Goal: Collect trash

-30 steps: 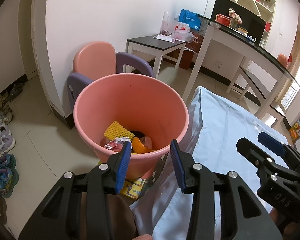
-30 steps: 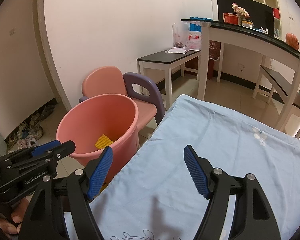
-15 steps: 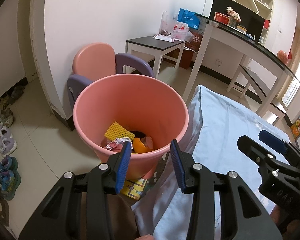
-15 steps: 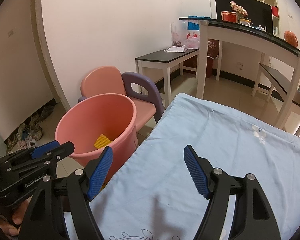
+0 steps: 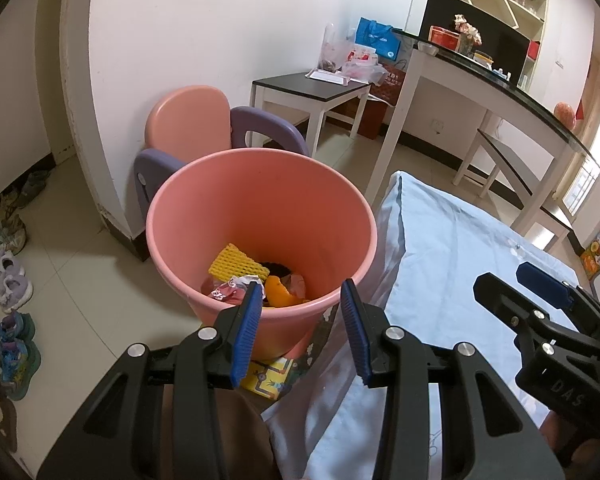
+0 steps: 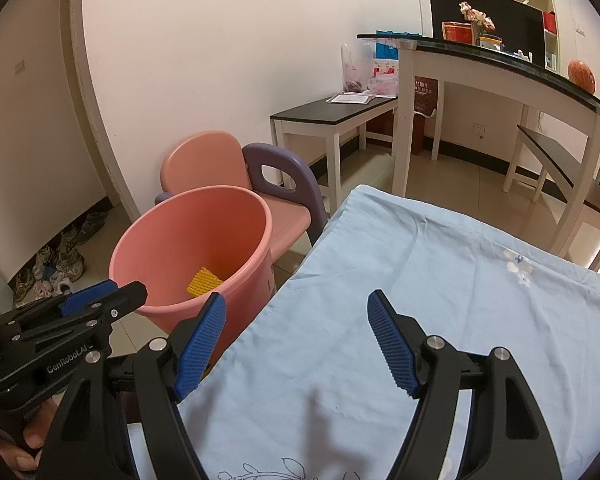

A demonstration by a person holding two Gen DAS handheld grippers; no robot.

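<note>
A pink plastic bucket (image 5: 204, 208) stands on the floor beside a table draped in a light blue cloth (image 5: 452, 248). Inside the bucket lie a yellow foam net (image 5: 236, 265), crumpled wrappers (image 5: 228, 289) and an orange scrap (image 5: 279, 296). My left gripper (image 5: 300, 320) hovers over the bucket's near rim, open, nothing between its blue pads. My right gripper (image 6: 296, 340) is open wide above the blue cloth (image 6: 440, 300), empty. The bucket (image 6: 164, 248) shows left of it, with the left gripper (image 6: 100, 298) at the picture's left edge.
A pink and purple child's chair (image 5: 192, 124) stands behind the bucket against the white wall. A low dark-topped side table (image 5: 308, 88) and a tall black counter (image 5: 500, 88) are further back. Shoes (image 5: 8, 280) line the floor at left. A colourful box (image 5: 268, 376) lies under the bucket.
</note>
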